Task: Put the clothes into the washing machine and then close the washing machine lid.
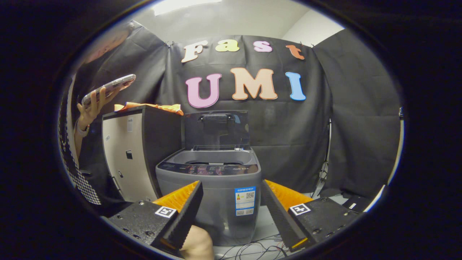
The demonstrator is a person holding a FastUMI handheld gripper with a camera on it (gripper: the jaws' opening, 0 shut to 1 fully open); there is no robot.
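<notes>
While my gripper [231, 202] hangs with its fingers spread wide apart and nothing between them, I'm looking straight at the washing machine [211, 195], which stands just beyond the fingertips, its grey body framed in the gap. Its lid [216, 128] is up, standing upright at the back, dark and see-through, with a handle near its top edge. I can see the rim of the tub opening, but the inside of the drum is hidden from this angle, so I can't tell what lies in it. The control strip along the front edge is too small to make out. Left of the machine stands a cabinet [135, 155], pale in front and dark on the side, and on top of it lies the orange clothes bundle [153, 107]; only its near edge shows, rumpled, so its shape is hard to judge. Further left a person's hand [88, 110] is raised, palm up, holding a phone [108, 88] tilted; a checked sleeve runs down below it. Loose cables [252, 249] lie on the floor at the machine's foot, partly cut off by my fingers.
</notes>
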